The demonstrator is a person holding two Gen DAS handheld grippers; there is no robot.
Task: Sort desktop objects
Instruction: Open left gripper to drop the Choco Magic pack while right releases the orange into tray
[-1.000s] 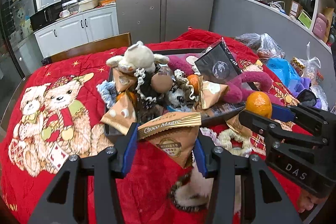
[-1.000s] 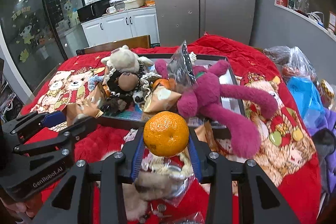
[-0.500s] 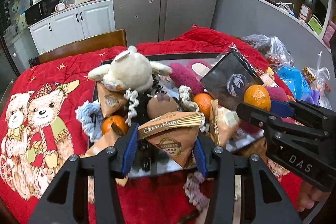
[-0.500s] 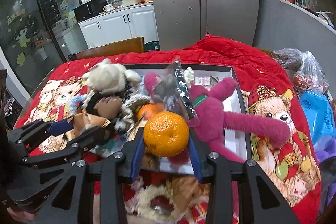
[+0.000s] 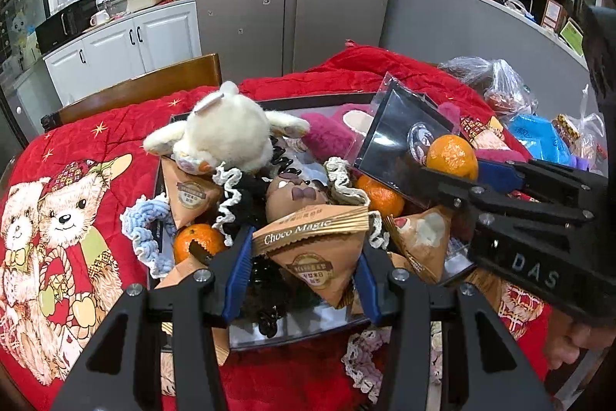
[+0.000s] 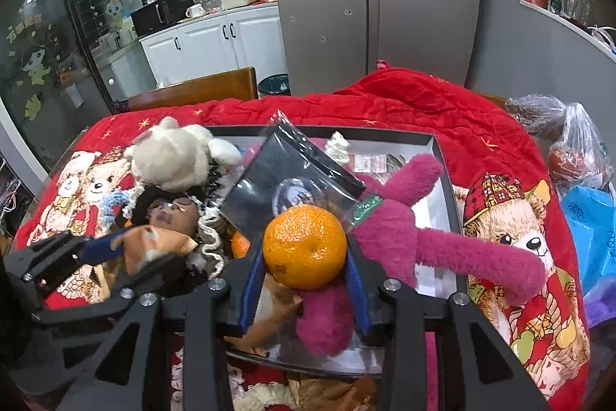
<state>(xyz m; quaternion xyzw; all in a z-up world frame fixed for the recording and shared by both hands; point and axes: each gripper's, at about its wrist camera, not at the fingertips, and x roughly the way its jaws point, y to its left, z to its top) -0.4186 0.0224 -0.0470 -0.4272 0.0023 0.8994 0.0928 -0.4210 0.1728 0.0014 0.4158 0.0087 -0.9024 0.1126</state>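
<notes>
Right now the left gripper (image 5: pixel 304 268) is clamped on a triangular brown Choco Magic snack packet (image 5: pixel 313 253), its blue pads pressing the packet's two sides. Just ahead of it and below sits a dark tray (image 6: pixel 439 156) heaped with things on a red quilted cloth (image 5: pixel 96 141) that covers the surface. Straight beyond the packet lies a brown-faced doll (image 5: pixel 294 195) with frilled trim, and farther ahead a cream plush toy (image 5: pixel 227 133). To the left of the gripper lie a loose orange (image 5: pixel 198 247) and a second triangular packet (image 5: pixel 192 197).

The right gripper (image 6: pixel 306 274) is clamped on an orange (image 6: pixel 304 245), pads against its sides, above the near part of the tray. Just ahead of it leans a dark clear-wrapped packet (image 6: pixel 277 180); to its right and underneath sprawls a magenta plush toy (image 6: pixel 423 241). From the left wrist view this gripper shows at the right, close beside the left one, and both hover over the tray's near edge.
</notes>
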